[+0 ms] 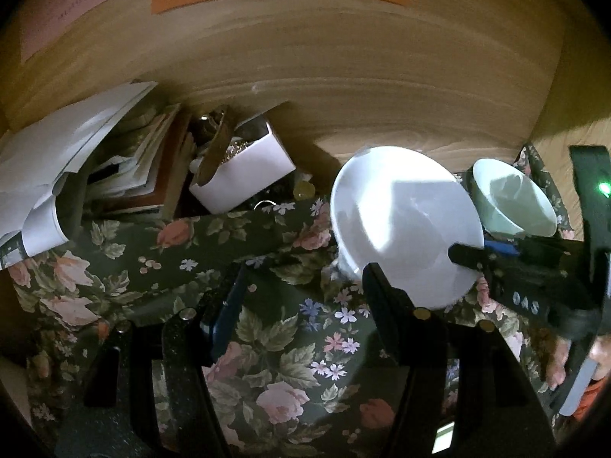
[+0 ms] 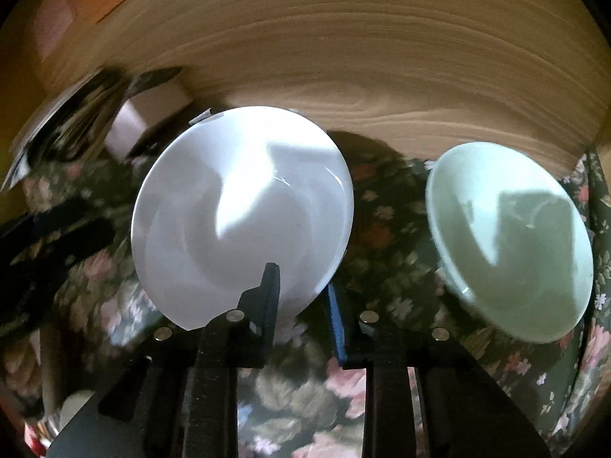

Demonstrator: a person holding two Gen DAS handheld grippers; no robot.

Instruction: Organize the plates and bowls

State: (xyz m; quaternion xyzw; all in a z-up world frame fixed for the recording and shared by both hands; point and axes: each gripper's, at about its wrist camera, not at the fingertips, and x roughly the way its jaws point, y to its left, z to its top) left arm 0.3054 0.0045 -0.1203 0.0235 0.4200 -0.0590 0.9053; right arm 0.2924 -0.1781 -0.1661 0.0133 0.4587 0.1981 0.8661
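Left wrist: right hand-held gripper [image 1: 464, 255] reads "OAS" (blurry lettering).

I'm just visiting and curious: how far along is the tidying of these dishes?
Nothing looks sorted yet. In hand: the right gripper pinches the rim of the white plate, which is tilted. Left to do: the green bowl sits apart on the floral cloth, and the left gripper is open and empty.

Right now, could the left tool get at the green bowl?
Probably not directly. The left tool is open and holds nothing, but the white plate and the right tool shut on its rim lie between it and the green bowl. It would likely have to go over or around them.
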